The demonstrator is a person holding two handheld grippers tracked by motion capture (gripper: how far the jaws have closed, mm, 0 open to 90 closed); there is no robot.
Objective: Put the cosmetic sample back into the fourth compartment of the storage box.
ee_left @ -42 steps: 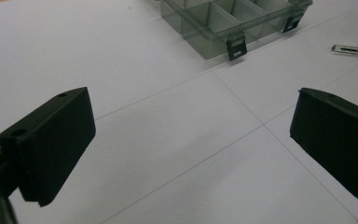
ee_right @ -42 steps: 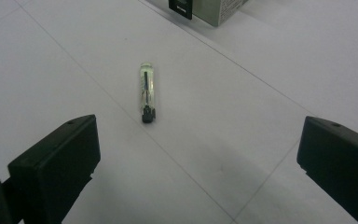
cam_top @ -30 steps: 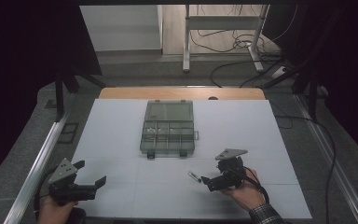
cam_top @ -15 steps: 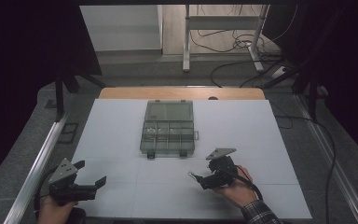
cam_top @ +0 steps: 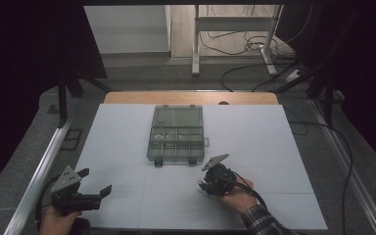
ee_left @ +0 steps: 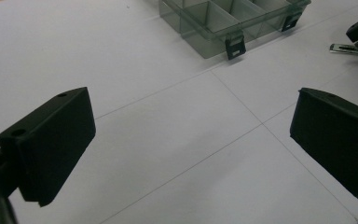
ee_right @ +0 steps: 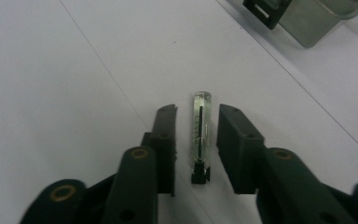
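White table sheet [cam_top: 127, 127] filled the middle of the high view, ruled with thin grid lines. One clear smoky plastic compartment box [cam_top: 176, 135] sat at frame centre, lid folded back toward the top, two black latches on its near edge; the same box corner showed at the top of the left gripper view [ee_left: 223, 23].

What changed: compared with a second earlier, the right gripper [cam_top: 206, 186] had shifted left and slightly down in the high view, now lower centre, just below the box's lower right corner. Its jaws had just been closing. In the right gripper view they stood narrow on either side of a small clear plastic tube with a black core [ee_right: 200, 135], lying flat on the sheet at frame centre – a thin gap still showed on both sides, so not gripped yet. My read: pickup was in progress, with the box as the probable destination.

Left gripper [cam_top: 94, 183] sat at lower left of the high view, parked, jaws spread wide with nothing between them.

Count – one box, one tube, two grippers. Box contents were too small to tell.
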